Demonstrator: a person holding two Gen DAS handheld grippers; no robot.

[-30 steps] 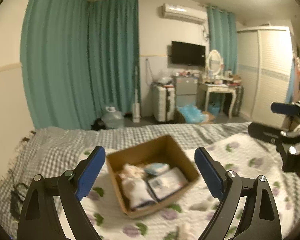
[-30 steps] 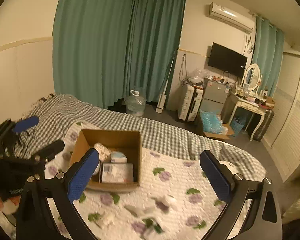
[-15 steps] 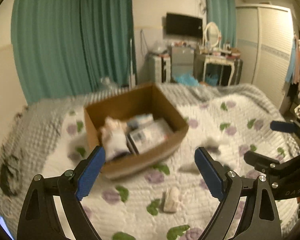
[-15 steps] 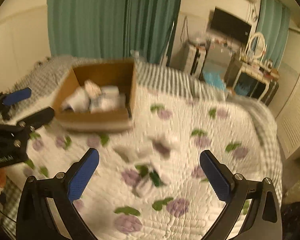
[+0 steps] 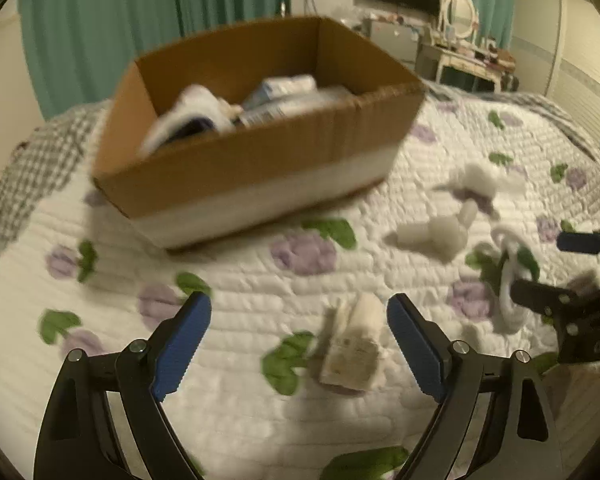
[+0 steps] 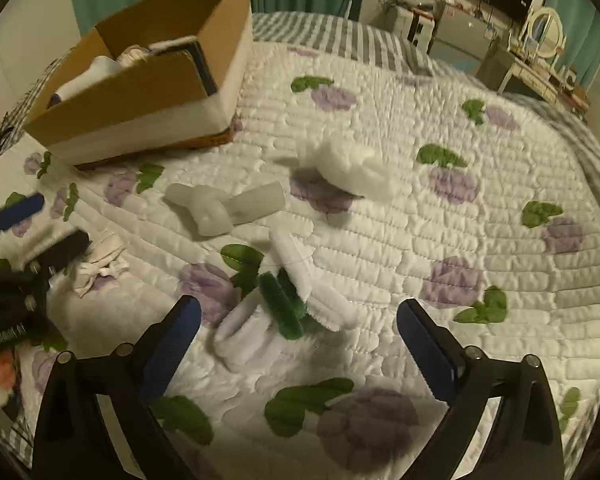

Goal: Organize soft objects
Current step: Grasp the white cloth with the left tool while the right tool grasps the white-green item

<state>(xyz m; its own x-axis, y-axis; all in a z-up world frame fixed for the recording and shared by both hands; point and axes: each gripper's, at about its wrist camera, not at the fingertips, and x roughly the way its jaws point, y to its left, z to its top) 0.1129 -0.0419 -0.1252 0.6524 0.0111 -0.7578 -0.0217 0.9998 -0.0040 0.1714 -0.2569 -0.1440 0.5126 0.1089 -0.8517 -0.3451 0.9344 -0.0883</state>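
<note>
A cardboard box (image 5: 260, 148) with several soft items inside sits on the flowered quilt; it also shows in the right wrist view (image 6: 140, 92). My left gripper (image 5: 299, 340) is open just above a small folded white cloth (image 5: 358, 348). My right gripper (image 6: 298, 344) is open above a white and green fuzzy item (image 6: 284, 300). A white knotted piece (image 6: 220, 206) and a white fluffy wad (image 6: 348, 172) lie beyond it. The right gripper (image 5: 556, 272) shows at the left view's right edge.
The quilt (image 6: 460, 220) covers the bed, with a grey checked blanket (image 5: 32, 160) at the far side. Teal curtains, a TV and a dressing table stand behind the bed. My left gripper (image 6: 36, 224) shows at the right view's left edge.
Both grippers have dropped from a high view of the room to just above the quilt. The box and the loose soft items are now close in front.
</note>
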